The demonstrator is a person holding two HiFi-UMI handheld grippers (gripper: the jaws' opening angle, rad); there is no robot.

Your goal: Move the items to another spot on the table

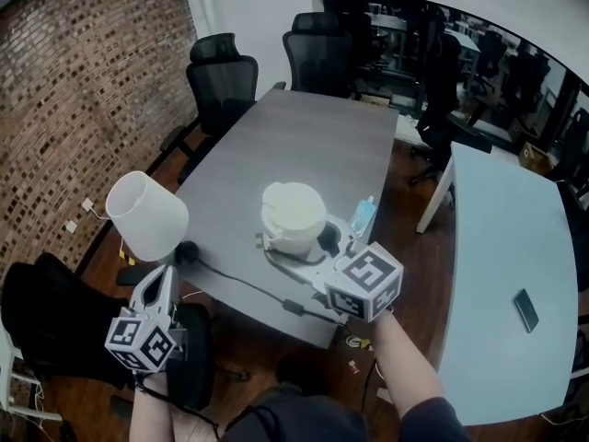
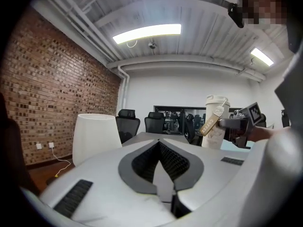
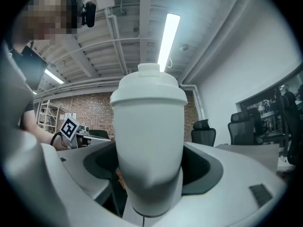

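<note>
Brick wall (image 1: 83, 81), grey table (image 1: 313, 145), black office chairs (image 1: 221, 86), wooden floor (image 1: 419, 274)

We see a grey table (image 1: 304, 145) with a white-shaded lamp (image 1: 147, 215) standing at its near left corner. From the lamp a black cable (image 1: 244, 284) runs along the near edge to a small black block (image 1: 294, 307). Right of the lamp, by the far side edge, stands a pale blue bottle (image 1: 362, 216). Well right of the lamp, a second pale table (image 1: 502, 247) bears a dark phone (image 1: 525, 309).

Lamp (image 1: 147, 215) at the desk's (image 1: 313, 145) near left corner, cup (image 1: 293, 212) in the right tool (image 1: 304, 249) over the near edge, bottle (image 1: 362, 215) just right, chairs (image 1: 221, 81) behind
</note>
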